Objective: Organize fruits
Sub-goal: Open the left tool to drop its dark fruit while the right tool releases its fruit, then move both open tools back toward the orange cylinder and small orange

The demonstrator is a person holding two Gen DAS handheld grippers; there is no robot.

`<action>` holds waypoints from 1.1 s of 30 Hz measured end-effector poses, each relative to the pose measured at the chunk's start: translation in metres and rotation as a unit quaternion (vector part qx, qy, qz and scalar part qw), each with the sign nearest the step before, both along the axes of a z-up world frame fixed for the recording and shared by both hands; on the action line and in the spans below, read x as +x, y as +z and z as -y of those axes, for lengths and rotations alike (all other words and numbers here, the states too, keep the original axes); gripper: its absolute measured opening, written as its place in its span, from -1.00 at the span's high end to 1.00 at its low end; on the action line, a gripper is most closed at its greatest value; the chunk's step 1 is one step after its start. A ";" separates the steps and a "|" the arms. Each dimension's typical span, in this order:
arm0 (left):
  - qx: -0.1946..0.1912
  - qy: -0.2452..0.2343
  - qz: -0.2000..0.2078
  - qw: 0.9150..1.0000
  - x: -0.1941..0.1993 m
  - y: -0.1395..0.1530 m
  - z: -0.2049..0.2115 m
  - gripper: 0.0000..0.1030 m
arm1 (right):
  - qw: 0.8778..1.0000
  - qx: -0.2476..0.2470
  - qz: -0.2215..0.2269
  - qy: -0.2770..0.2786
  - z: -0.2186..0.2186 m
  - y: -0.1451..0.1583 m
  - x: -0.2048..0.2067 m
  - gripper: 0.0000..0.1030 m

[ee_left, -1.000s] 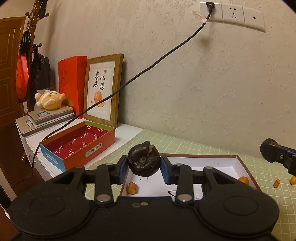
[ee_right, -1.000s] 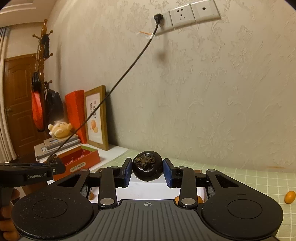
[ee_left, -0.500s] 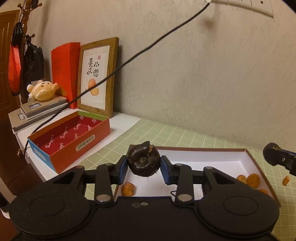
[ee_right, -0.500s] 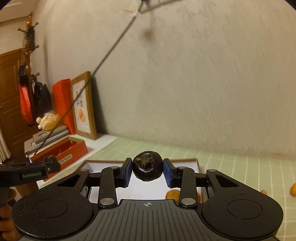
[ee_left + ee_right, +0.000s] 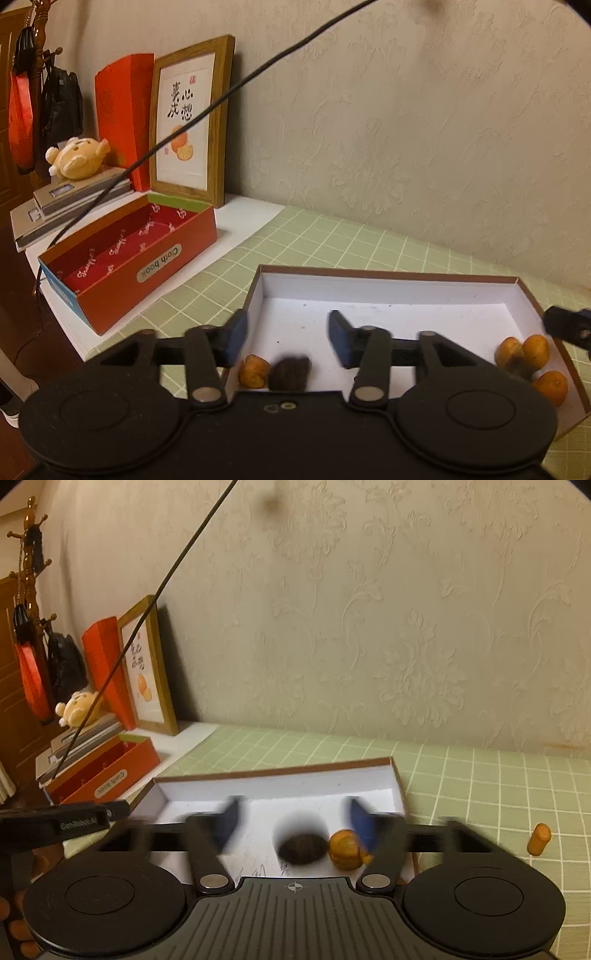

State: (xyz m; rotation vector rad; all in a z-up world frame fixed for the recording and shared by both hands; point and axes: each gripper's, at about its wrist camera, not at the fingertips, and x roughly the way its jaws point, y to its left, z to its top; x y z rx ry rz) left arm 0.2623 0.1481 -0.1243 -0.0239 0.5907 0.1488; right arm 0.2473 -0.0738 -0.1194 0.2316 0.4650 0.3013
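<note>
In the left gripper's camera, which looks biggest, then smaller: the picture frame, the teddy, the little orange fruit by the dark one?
1. Picture frame, biggest.
2. Teddy.
3. Orange fruit beside the dark fruit, smallest, though it is nearest the camera, so likely truly smallest.

A dark wrinkled fruit (image 5: 289,373) is lying in the white-lined shallow box (image 5: 388,291) touching a small orange fruit (image 5: 253,370), while three more orange fruits (image 5: 532,350) are sitting clustered at its right end.
</note>
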 end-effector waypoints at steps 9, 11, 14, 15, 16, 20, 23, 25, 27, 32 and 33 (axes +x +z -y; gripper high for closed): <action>0.008 0.014 0.015 1.000 -0.001 0.008 0.003 -0.53 | 0.999 0.022 0.044 -0.013 0.009 0.012 -0.010 -0.53; 0.007 0.014 0.020 1.000 -0.003 0.012 0.004 -0.56 | 0.998 0.025 0.051 -0.017 0.012 0.015 -0.014 -0.58; 0.006 0.017 0.027 0.999 -0.007 0.017 0.006 -0.62 | 0.997 0.025 0.062 -0.025 0.016 0.018 -0.019 -0.79; 0.007 0.016 0.029 0.999 -0.008 0.019 0.006 -0.62 | 0.997 0.025 0.068 -0.029 0.018 0.020 -0.021 -0.83; 0.010 0.015 0.033 0.999 -0.010 0.021 0.007 -0.62 | 0.997 0.025 0.071 -0.029 0.017 0.022 -0.022 -0.84; 0.015 0.010 0.048 0.999 -0.020 0.032 0.009 -0.66 | 0.995 0.016 0.087 -0.037 0.023 0.027 -0.029 -0.91; 0.018 0.003 0.060 0.998 -0.030 0.041 0.013 -0.69 | 0.995 0.013 0.095 -0.043 0.026 0.029 -0.032 -0.95; 0.018 -0.001 0.067 0.998 -0.035 0.046 0.017 -0.71 | 0.994 0.009 0.100 -0.046 0.028 0.030 -0.036 -0.97; 0.021 -0.004 0.073 0.997 -0.040 0.050 0.022 -0.73 | 0.994 0.008 0.104 -0.045 0.031 0.030 -0.040 -1.00; 0.031 -0.008 0.074 0.997 -0.047 0.051 0.032 -0.75 | 0.992 0.006 0.114 -0.049 0.041 0.033 -0.049 -1.00; 0.031 -0.008 0.073 0.997 -0.049 0.051 0.033 -0.75 | 0.992 0.007 0.115 -0.049 0.044 0.033 -0.051 -1.00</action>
